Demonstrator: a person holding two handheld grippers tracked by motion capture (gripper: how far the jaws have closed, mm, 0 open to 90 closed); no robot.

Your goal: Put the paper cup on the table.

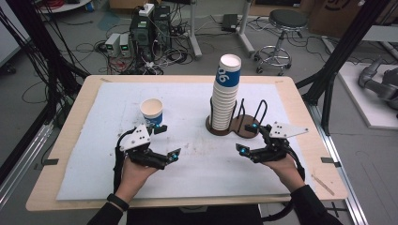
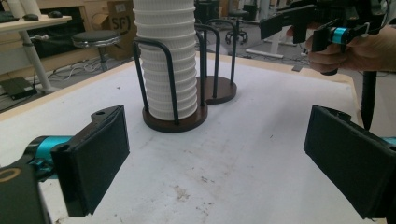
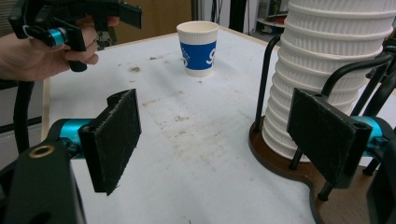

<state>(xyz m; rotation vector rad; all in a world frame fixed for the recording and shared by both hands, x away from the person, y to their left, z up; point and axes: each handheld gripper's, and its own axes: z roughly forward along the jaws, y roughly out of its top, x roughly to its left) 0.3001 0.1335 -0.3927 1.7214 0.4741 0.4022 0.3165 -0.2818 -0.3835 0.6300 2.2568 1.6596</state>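
Your left gripper (image 1: 164, 142) hovers low beside the single cup (image 1: 152, 111), jaws wide and empty; your right gripper (image 1: 248, 138), level, gapes empty beside the cup stack (image 1: 225, 93) in its holder (image 1: 244, 127)

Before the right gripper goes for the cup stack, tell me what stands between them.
Nothing visible blocks the side: the open right gripper faces the stack of paper cups across bare mat. The black wire uprights of the wooden holder ring the stack's lower part.
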